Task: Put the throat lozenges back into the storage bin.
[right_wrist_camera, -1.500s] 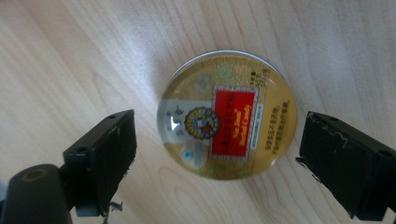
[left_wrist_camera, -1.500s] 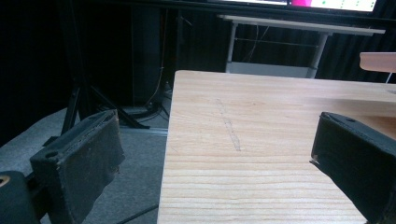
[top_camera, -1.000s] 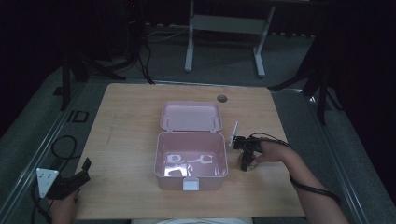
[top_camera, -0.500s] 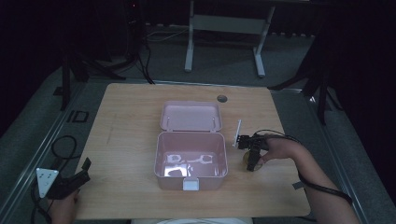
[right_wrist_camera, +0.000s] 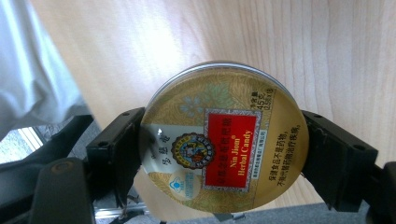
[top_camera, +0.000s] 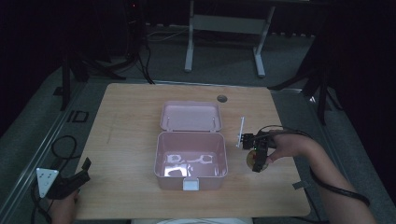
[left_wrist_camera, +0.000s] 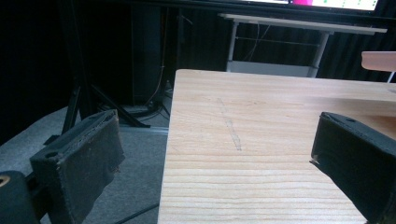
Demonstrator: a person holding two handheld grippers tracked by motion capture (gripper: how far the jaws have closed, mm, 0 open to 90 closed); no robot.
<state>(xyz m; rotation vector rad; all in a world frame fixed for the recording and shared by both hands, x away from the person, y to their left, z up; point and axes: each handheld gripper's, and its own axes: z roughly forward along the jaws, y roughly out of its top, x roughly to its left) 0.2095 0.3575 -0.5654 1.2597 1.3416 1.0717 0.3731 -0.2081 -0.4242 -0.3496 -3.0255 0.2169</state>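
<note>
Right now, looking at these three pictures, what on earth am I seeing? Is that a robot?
No robot: a person holds a hand-held two-jaw gripper in each hand. The high view looks down on a wooden table with an open pink box. The other two views come from cameras riding on the grippers. The right gripper, beside the box, is clamped on a round gold herbal candy tin, seen close up between its black jaws. The left gripper waits at the table's near left corner, jaws apart, holding nothing.

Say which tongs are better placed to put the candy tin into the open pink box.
Right tongs: probably, since they grip the candy tin beside the pink box. Left tongs sit open at the table's corner.
</note>
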